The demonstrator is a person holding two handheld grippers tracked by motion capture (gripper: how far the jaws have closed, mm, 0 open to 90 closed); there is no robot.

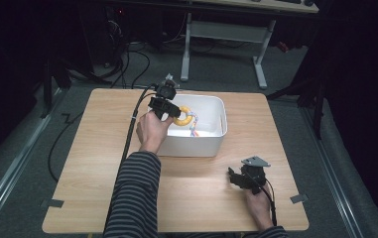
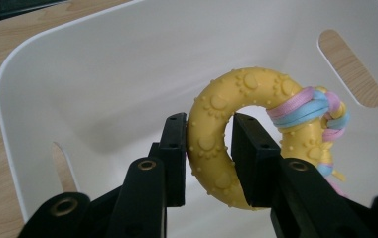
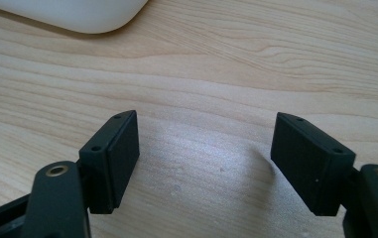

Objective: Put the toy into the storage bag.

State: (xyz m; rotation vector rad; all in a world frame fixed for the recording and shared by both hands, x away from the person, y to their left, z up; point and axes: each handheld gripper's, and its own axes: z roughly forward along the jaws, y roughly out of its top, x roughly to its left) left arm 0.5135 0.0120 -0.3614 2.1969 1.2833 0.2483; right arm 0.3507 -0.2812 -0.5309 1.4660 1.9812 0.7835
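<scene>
A yellow knobbly ring toy (image 2: 216, 148) with a pink and blue braided rope (image 2: 305, 110) tied on hangs inside the white bin (image 2: 102, 69). My left gripper (image 2: 209, 153) is shut on the ring's left side, one jaw outside it and one through its hole. From above, the ring toy (image 1: 183, 116) sits over the white bin (image 1: 211, 144) with the left gripper (image 1: 169, 110) on it. My right gripper (image 3: 204, 158) stands open over bare wood with nothing between its jaws; in the high view the right gripper (image 1: 236, 181) rests near the table's front right.
The wooden table (image 1: 102, 163) holds the bin at its middle back. A bin corner (image 3: 77, 15) lies beyond the right gripper. Handle slots (image 2: 347, 67) cut through the bin's walls. A desk frame (image 1: 226, 34) stands on the floor behind the table.
</scene>
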